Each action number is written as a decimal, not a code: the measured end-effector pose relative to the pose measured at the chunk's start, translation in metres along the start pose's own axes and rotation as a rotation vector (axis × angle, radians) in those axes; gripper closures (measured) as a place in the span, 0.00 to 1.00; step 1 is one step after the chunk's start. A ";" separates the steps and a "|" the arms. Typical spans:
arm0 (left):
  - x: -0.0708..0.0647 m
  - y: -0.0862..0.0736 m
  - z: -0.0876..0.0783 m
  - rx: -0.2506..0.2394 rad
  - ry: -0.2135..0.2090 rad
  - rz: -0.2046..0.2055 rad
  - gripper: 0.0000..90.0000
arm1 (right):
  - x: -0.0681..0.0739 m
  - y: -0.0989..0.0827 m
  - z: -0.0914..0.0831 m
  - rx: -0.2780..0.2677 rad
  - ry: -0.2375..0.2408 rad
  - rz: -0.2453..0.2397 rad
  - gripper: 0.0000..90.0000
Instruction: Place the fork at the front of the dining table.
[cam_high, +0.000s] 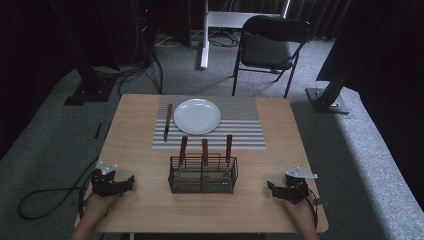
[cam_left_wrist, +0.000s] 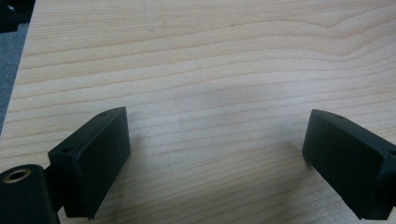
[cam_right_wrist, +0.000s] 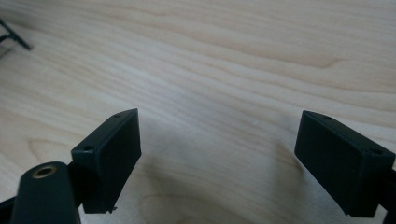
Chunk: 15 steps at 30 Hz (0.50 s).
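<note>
Both black two-jaw grippers, left gripper and right gripper, rest jaws apart and empty near the pale wooden desk's front corners. Between them, a black wire caddy holds three wooden-handled utensils, probably light, stiff, graspable by handles. One knife lies beside one fragile white plate on the striped placemat.
</note>
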<state>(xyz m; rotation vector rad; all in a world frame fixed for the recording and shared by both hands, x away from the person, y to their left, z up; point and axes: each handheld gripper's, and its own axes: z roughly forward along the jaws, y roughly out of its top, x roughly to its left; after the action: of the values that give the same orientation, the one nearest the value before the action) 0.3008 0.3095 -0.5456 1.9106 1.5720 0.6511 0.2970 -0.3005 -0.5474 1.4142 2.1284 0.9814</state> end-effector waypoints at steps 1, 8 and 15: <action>0.001 0.000 0.000 0.001 0.002 -0.003 0.08 | 0.001 0.000 0.000 0.004 -0.004 -0.011 0.16; 0.002 0.000 0.000 0.000 -0.002 0.002 0.08 | 0.009 0.001 0.002 0.037 -0.025 -0.074 0.16; 0.002 0.000 0.000 0.000 -0.003 0.002 0.08 | 0.005 0.000 -0.004 0.026 0.002 -0.049 0.19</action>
<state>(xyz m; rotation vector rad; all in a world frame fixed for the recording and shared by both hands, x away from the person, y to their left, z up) 0.3007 0.3116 -0.5457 1.9122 1.5683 0.6489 0.2920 -0.2969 -0.5450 1.3668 2.1744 0.9403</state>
